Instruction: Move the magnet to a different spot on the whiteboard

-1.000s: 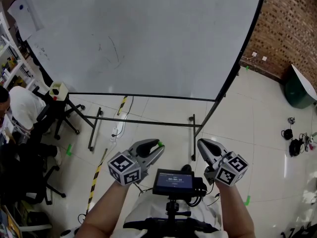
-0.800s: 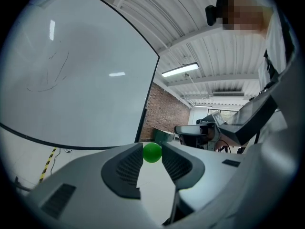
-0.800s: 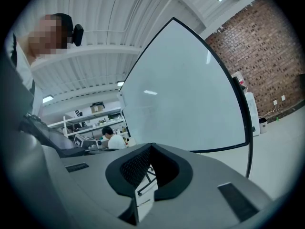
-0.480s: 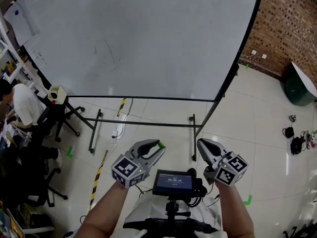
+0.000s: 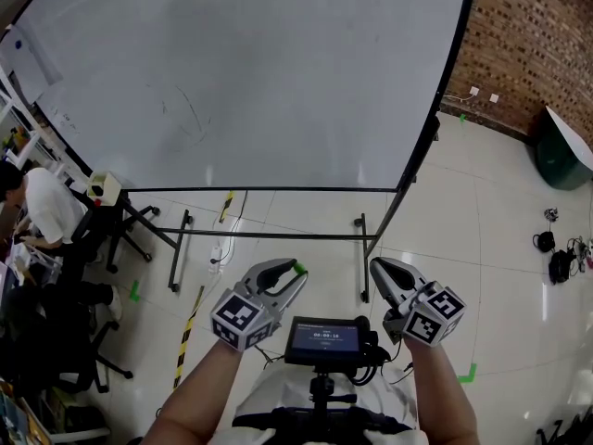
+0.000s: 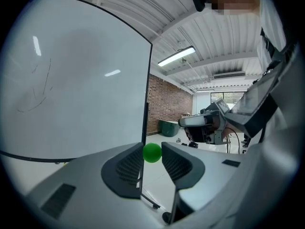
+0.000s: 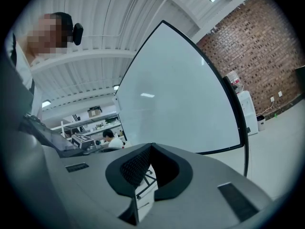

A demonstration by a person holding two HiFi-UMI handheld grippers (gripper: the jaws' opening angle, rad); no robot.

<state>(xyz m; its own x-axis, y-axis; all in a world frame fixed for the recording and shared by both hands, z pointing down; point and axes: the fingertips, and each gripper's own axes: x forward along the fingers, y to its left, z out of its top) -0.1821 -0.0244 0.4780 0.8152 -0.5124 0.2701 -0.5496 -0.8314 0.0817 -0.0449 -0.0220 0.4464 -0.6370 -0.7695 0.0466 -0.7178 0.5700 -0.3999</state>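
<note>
Nearest, a small screen [image 5: 323, 339] sits between the person's forearms. Just beyond it on the left, the left gripper [image 5: 291, 275] points toward the board, and its jaws are clamped on the magnet [image 6: 152, 152], a round green piece pinched between the tips of the two ribbed pads. The magnet is therefore off the board, held in the air over the floor [image 5: 500, 248], near the person and well apart from the board surface. On the right, level with it, the right gripper [image 5: 377, 269] has its jaw tips brought together with nothing between them. Further out on the floor, a strip of yellow-and-black tape [image 5: 185, 332] lies to the left. Beyond the grippers stands the black frame [image 5: 278, 235] that carries the whiteboard [image 5: 278, 63], which fills the far middle of the scene and bears faint pen strokes [image 5: 181, 114] on its left part. At far left a person [image 5: 44, 213] sits at a desk. At far right are a brick wall [image 5: 537, 35] and a green bin [image 5: 556, 160].
</note>
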